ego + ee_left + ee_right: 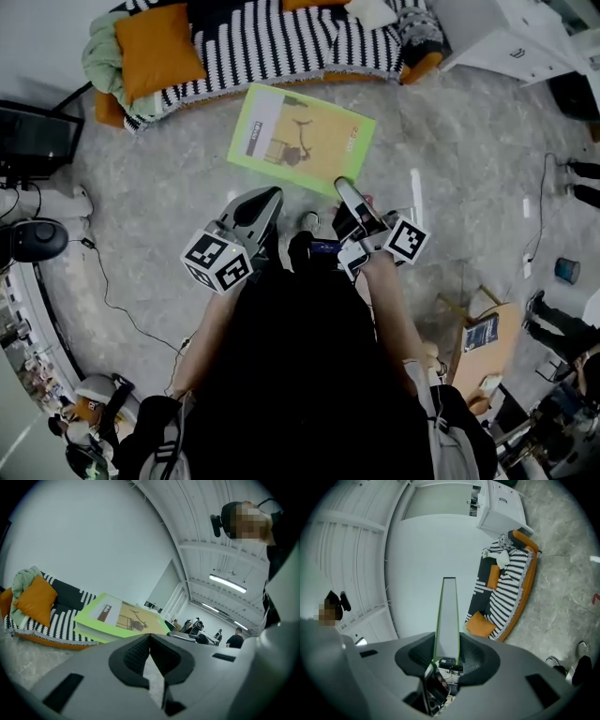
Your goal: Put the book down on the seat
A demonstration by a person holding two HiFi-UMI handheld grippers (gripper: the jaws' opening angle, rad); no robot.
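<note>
1. The book (302, 139) is not on the seat. It hangs in the air over the grey floor (450, 141), in front of the striped sofa seat (281, 42) and short of its front edge.
2. The right gripper (349, 192) has its claw clamped on the book's near right corner. In the right gripper view the book (449, 616) rises edge-on between the two jaws, with pale page edges between green covers.
3. The left gripper (267, 199) hangs beside it, just below the book's near edge and not touching it. Its own view shows the jaw tips pressed together with nothing between them, and the book (119, 618) floating beyond.
4. Judged from this, the lift and carry are in hand. What is left is to bring the book forward over the seat, lower it flat onto the striped cover, and open the right claw.
5. An orange cushion (159, 47) takes up the left end of the sofa. The bare striped stretch to its right looks like the open landing spot.
6. The book lies roughly level, with its yellow, green-bordered cover facing up.
7. Its long axis runs left to right across the person's front, roughly along the sofa's front edge, with the right end slightly nearer the person.
8. Held by one corner, the book may sag or swing as it moves.
</note>
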